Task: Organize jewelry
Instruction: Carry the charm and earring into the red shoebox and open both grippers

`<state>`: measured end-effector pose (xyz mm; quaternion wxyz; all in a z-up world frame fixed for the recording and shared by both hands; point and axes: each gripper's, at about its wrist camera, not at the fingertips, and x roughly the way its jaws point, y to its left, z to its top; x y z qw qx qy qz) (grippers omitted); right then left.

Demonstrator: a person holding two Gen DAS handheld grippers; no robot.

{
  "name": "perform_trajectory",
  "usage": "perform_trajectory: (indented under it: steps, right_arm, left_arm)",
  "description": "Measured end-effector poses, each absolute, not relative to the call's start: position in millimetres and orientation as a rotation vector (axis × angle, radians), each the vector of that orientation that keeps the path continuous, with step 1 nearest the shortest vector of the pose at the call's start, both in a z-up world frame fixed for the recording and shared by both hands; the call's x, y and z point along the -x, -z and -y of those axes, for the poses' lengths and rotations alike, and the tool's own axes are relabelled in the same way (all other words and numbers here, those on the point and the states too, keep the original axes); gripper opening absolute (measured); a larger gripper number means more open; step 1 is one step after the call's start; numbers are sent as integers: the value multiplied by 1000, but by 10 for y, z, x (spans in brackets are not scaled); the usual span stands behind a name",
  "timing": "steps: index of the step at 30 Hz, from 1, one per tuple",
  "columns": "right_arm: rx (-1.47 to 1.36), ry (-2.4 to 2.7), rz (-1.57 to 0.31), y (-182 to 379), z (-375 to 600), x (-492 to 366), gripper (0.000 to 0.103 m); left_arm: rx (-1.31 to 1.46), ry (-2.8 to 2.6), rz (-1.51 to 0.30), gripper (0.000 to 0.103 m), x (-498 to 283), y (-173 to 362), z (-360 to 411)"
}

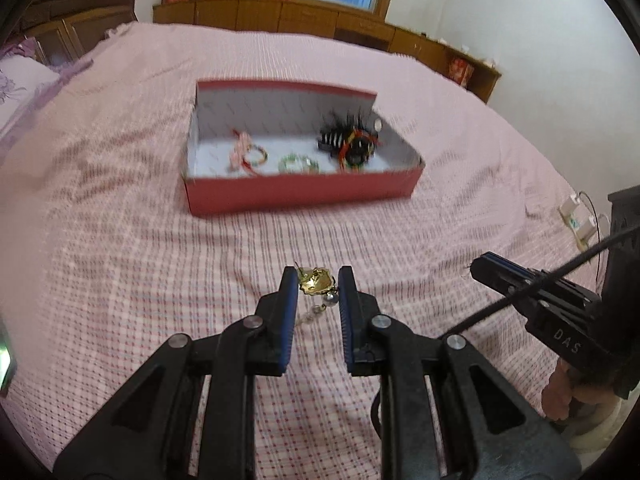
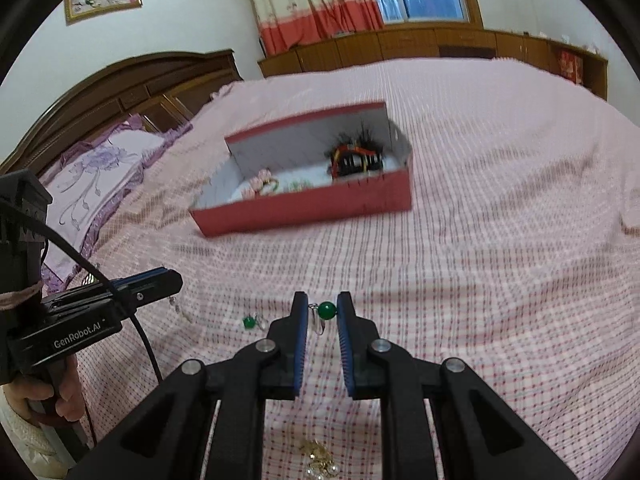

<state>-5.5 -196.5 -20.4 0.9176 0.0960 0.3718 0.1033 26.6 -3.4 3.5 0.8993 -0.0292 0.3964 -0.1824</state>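
Here the red box (image 1: 304, 196) sits open on the pink checked bedspread (image 1: 120, 264), and it serves as the landmark. Inside it lie a pink-flowered bracelet (image 1: 246, 154) at the left end, a green beaded bracelet (image 1: 298, 164) in the middle, and a black feathery hair clip (image 1: 350, 140) at the right end. On the near side of the box, the left gripper (image 1: 318, 282) has its jaws nearly closed on a gold earring (image 1: 316, 280) with pearl drops hanging below. Also on the near side of the box, the right gripper (image 2: 322, 312) pinches a green bead earring (image 2: 327, 311) between narrowly set jaws. A second green bead earring (image 2: 250, 323) lies on the bedspread, on the near side of the box, left of the right gripper. Another gold earring with pearls (image 2: 320, 460) lies nearer still.
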Motion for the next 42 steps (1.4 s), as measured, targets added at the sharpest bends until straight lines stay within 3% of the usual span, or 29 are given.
perform_trajectory:
  steps: [26,42]
  right_arm:
    - [-105,-189,-482,-266,1863,-517,16]
    - [-56,-127,-440,-98,1871,-1263,16]
  left_arm:
    - [45,249,-559,12,-907,-334,105]
    - [40,170,-479,12,-1531,-138,123]
